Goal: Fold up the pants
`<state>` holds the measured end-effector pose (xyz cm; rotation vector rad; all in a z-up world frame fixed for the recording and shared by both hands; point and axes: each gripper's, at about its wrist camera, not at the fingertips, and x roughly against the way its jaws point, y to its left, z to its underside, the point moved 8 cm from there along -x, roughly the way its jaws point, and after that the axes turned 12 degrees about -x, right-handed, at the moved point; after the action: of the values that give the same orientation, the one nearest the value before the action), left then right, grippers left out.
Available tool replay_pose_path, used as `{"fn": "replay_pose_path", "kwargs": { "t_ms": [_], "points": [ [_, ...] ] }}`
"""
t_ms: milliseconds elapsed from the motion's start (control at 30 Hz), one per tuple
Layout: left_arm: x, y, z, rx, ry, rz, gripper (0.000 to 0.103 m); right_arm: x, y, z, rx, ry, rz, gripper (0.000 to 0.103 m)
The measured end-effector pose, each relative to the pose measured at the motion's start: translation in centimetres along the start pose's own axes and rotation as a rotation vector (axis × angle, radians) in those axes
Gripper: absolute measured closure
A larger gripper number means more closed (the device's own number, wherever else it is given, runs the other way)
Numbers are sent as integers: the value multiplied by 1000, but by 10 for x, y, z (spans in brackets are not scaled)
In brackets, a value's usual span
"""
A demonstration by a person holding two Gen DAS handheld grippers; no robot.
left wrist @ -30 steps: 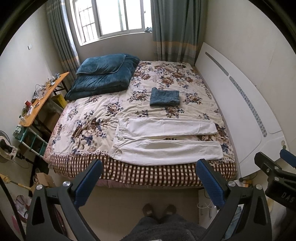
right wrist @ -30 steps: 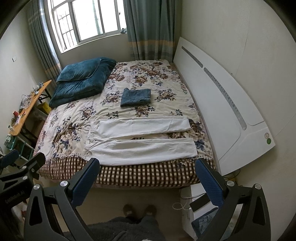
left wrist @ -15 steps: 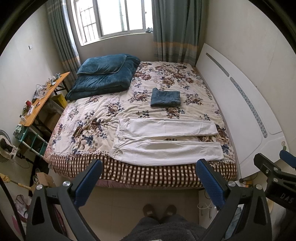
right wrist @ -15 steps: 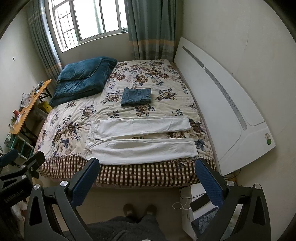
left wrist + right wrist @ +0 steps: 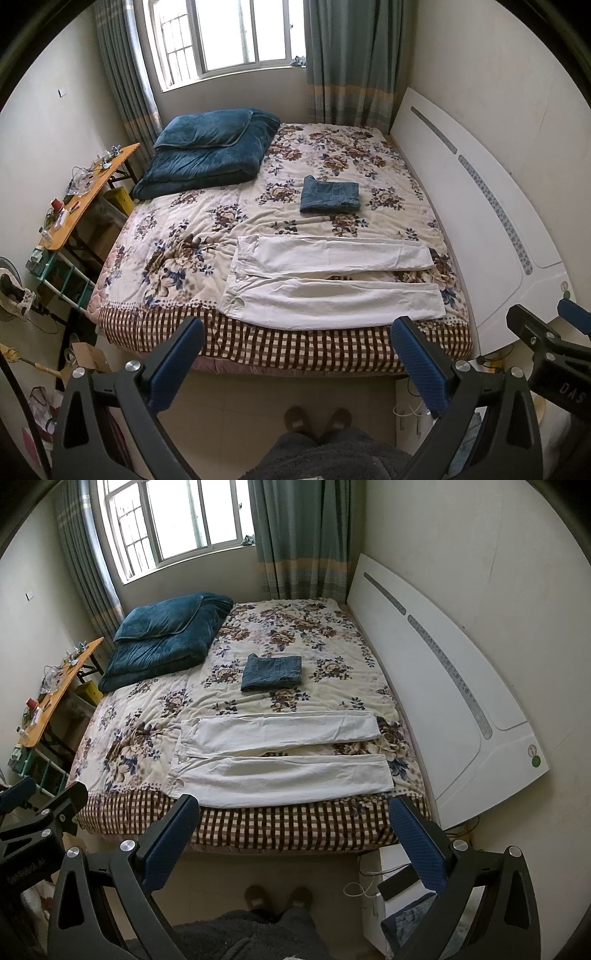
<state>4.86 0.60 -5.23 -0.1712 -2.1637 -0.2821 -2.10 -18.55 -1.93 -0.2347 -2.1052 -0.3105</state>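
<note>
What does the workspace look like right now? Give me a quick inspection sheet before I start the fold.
Surface: bed with floral cover, checked near edge.
Job's things: white pants spread flat near the front edge, legs apart, waistband to the left, unfolded.
Clutter: folded blue garment behind the pants; blue quilt at far left corner.
Grippers: left tool and right tool both open, empty, held above the floor short of the bed.
Cables: white cable on the floor by the white box.
Surroundings: window, curtains, white headboard right, cluttered side table left.
</note>
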Motion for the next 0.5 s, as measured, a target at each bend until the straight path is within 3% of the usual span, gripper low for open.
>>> {"fn": "replay_pose_path", "kwargs": {
  "t_ms": [500],
  "points": [
    [1,-1,-1,-1,0,-2,0,-1,2,2,-8,1,-3,0]
  ]
}}
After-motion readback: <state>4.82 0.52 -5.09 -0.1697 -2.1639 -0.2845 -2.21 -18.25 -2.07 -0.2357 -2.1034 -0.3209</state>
